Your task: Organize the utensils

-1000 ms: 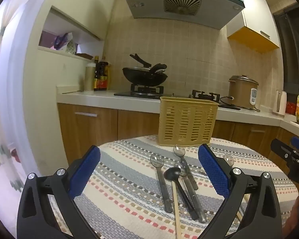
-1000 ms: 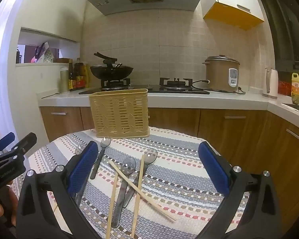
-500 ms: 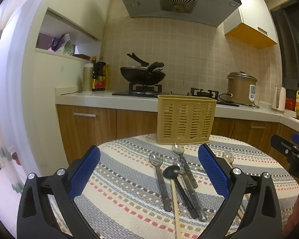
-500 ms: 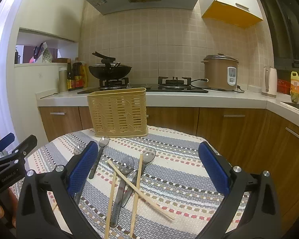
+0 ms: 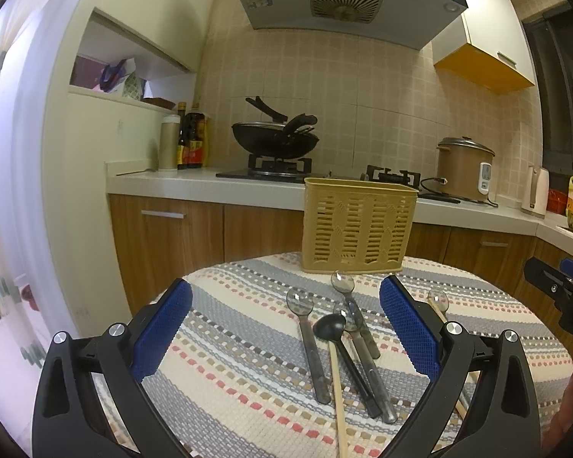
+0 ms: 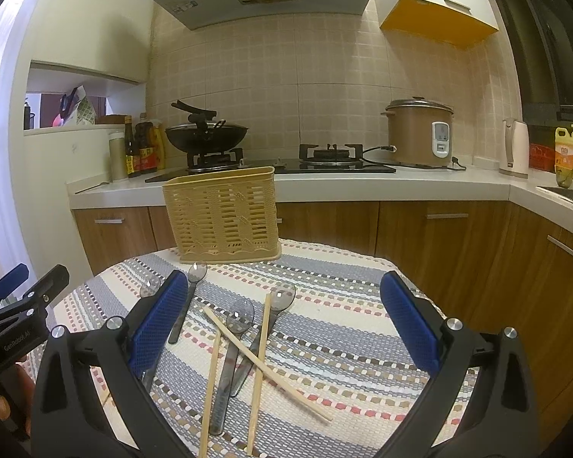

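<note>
A tan slotted utensil basket [image 5: 357, 225] stands upright at the far side of the striped table; it also shows in the right wrist view [image 6: 222, 215]. Several metal spoons [image 5: 309, 339], a black ladle [image 5: 330, 326] and a wooden chopstick [image 5: 338, 397] lie loose in front of it. In the right wrist view, spoons [image 6: 235, 328] and three crossed chopsticks [image 6: 259, 358] lie between the fingers. My left gripper [image 5: 286, 328] is open and empty above the table. My right gripper [image 6: 284, 328] is open and empty too.
The round table has a striped woven cloth [image 5: 229, 343]. Behind it runs a kitchen counter [image 6: 363, 187] with a wok on the stove [image 5: 275, 141], a rice cooker [image 6: 418, 131], bottles [image 5: 189, 141] and a kettle [image 6: 513, 149].
Both cameras have tipped slightly, so the basket and utensils sit a little higher in view. Nothing on the table has moved and both grippers stay open.
</note>
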### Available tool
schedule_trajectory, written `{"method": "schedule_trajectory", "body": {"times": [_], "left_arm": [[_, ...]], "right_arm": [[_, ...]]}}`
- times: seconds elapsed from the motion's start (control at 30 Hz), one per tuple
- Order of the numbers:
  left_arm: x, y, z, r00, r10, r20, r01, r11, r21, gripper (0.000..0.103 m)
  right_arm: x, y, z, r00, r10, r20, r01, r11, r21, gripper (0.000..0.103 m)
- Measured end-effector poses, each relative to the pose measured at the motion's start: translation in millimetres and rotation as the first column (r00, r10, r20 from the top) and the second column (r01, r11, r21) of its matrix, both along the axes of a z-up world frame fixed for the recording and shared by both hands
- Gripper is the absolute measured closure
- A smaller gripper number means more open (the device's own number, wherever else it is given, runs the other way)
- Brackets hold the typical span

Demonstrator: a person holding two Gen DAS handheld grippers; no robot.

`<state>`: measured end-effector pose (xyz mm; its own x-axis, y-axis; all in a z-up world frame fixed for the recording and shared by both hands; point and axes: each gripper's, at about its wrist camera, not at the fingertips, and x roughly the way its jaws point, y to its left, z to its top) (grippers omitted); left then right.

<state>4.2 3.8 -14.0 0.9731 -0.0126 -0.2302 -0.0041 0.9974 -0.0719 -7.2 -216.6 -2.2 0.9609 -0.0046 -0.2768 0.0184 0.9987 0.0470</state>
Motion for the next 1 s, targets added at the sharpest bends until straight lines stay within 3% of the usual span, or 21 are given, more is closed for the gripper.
{"method": "schedule_trajectory", "body": {"times": [1.0], "left_arm": [[0.8, 0.4, -0.9, 1.0, -0.001, -0.006, 0.001, 1.0, 0.001, 0.007]], "right_arm": [[1.6, 1.3, -2.4, 1.0, -0.005, -0.007, 0.005, 1.0, -0.007, 0.007]]}}
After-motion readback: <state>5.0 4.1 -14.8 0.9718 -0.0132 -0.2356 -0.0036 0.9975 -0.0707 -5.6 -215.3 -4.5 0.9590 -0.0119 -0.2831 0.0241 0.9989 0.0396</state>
